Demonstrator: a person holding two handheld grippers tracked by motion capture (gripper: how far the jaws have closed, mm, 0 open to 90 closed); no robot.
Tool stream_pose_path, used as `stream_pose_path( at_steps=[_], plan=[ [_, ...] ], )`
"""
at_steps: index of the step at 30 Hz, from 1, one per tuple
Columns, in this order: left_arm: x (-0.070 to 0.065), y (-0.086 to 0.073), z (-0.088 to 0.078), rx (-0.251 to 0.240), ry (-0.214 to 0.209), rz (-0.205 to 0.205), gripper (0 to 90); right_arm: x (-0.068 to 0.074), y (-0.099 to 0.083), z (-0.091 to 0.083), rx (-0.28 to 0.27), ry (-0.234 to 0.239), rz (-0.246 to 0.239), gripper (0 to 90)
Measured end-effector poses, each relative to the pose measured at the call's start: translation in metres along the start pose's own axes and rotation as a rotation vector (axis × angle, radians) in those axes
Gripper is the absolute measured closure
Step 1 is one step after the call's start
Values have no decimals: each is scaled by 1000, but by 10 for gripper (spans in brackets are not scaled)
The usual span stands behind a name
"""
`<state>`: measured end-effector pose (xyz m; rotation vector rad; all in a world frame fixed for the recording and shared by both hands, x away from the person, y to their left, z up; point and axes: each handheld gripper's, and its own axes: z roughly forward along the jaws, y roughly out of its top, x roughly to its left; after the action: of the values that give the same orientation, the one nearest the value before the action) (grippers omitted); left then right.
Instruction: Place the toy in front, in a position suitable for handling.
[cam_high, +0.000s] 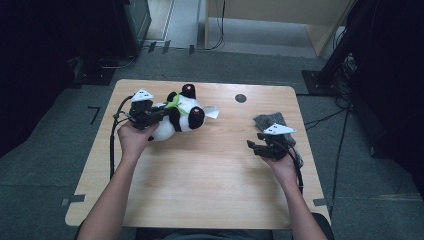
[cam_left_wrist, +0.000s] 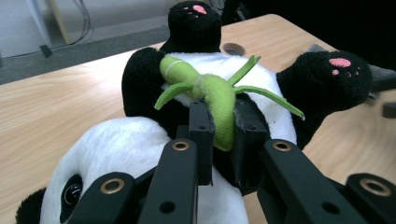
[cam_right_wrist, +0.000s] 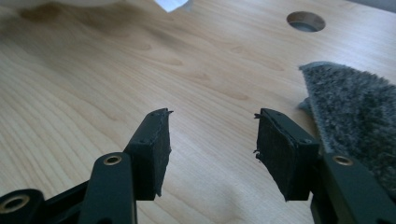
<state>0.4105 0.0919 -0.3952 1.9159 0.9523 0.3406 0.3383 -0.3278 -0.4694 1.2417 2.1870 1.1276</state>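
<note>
Your left gripper (cam_left_wrist: 223, 126) pinching the green bamboo sprig (cam_left_wrist: 212, 95) on the panda plush (cam_high: 177, 116), plush at the table's (cam_high: 200, 185) far left, your right gripper (cam_right_wrist: 210, 149) spread, nothing between, grey cloth (cam_right_wrist: 359, 116) just beside it.

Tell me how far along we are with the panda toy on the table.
Done: the left gripper has its fingers shut on the green bamboo sprig on the plush panda. In hand: the panda lies tipped on its side at the far left of the table, held by that sprig. Left: the right gripper is open with nothing in it beside a grey cloth; the panda's destination isn't evident.
</note>
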Motion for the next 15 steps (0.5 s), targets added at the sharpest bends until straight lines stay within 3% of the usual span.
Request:
stream_pose_path(
  at_steps=[8, 15],
  plan=[
    [-32, 0, 6, 33, -69, 54, 808, -6, 0, -3, -25, -29, 25, 446],
    [-53, -3, 8, 63, -109, 75, 808, -12, 0, -5, -45, -60, 52, 446]
  ],
)
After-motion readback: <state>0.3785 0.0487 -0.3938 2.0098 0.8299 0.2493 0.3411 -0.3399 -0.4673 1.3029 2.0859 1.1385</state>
